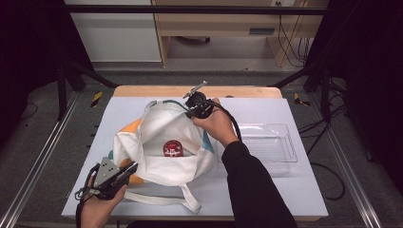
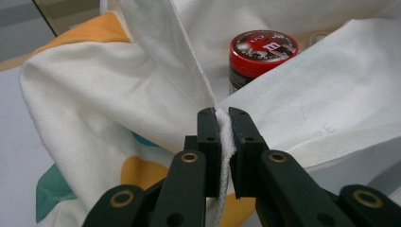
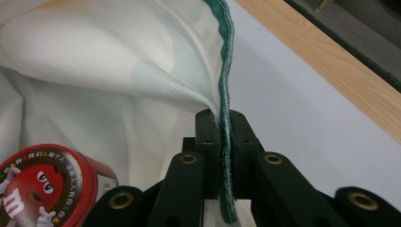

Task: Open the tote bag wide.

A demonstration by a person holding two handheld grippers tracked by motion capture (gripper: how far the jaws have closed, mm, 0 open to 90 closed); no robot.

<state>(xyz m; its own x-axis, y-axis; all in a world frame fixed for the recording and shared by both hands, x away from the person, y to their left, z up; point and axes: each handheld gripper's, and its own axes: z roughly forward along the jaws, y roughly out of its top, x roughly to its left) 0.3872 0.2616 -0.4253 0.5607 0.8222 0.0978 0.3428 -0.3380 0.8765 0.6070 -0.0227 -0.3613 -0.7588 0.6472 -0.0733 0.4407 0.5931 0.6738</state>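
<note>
A white cloth bag (image 1: 157, 137) with orange and teal patches lies on the table, its mouth held wide. Inside it stands a round candy tin with a red lid (image 1: 173, 148), also seen as the tin (image 2: 262, 54) and the tin (image 3: 45, 187). My left gripper (image 1: 130, 167) is shut on the bag's near white rim (image 2: 227, 137). My right gripper (image 1: 191, 108) is shut on the far teal-edged rim (image 3: 226, 127), lifted above the table. A white handle strap (image 1: 161, 199) trails toward the front edge.
A clear plastic tray (image 1: 266, 142) sits right of the bag, beside the right forearm. The white table mat (image 1: 294, 190) ends at a wooden strip (image 1: 142, 91) at the back. Black frame rails run along both sides.
</note>
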